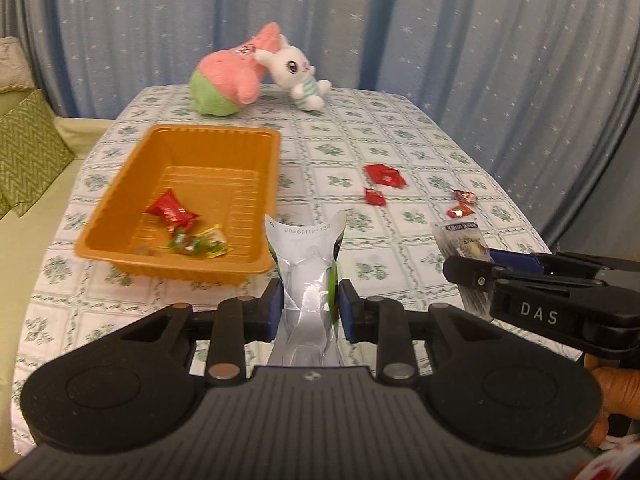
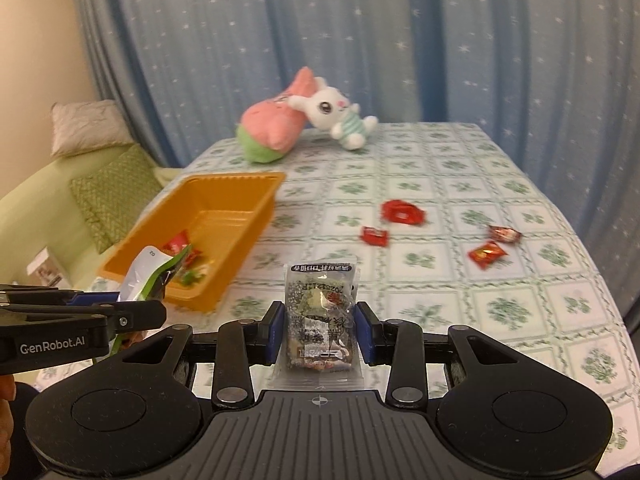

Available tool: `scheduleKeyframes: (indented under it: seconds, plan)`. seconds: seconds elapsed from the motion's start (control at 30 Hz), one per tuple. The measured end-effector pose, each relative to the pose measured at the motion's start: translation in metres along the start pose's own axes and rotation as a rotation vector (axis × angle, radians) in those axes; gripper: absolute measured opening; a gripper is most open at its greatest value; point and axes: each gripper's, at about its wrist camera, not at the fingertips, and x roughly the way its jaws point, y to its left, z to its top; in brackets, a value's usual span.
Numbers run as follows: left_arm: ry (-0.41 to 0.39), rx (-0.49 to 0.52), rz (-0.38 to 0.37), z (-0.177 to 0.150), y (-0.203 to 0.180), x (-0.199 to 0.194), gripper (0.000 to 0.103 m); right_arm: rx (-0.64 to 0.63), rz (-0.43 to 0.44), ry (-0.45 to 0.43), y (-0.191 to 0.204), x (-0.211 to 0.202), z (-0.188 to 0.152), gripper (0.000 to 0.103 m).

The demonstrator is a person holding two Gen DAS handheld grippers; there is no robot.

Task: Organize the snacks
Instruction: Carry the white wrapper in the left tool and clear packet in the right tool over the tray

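Note:
My left gripper is shut on a white and green snack packet, held upright just this side of the orange tray. The tray holds a red candy and green-yellow sweets. My right gripper is shut on a clear packet with dark print, above the tablecloth. In the right wrist view the left gripper shows at the left with its white and green packet. Several red candies lie loose on the cloth to the right of the tray.
Two plush toys, a pink-green one and a white rabbit, lie at the table's far edge before a blue star-print curtain. A green sofa with cushions stands left of the table. A person's hand holds the right gripper's handle.

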Motion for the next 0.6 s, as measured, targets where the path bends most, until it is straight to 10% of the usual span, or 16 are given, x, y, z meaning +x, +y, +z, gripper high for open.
scheduleKeyframes:
  seconds: [0.6]
  plan:
    - [-0.010, -0.058, 0.059, 0.003, 0.053, -0.007, 0.026, -0.074, 0.074, 0.029, 0.053, 0.035, 0.011, 0.038]
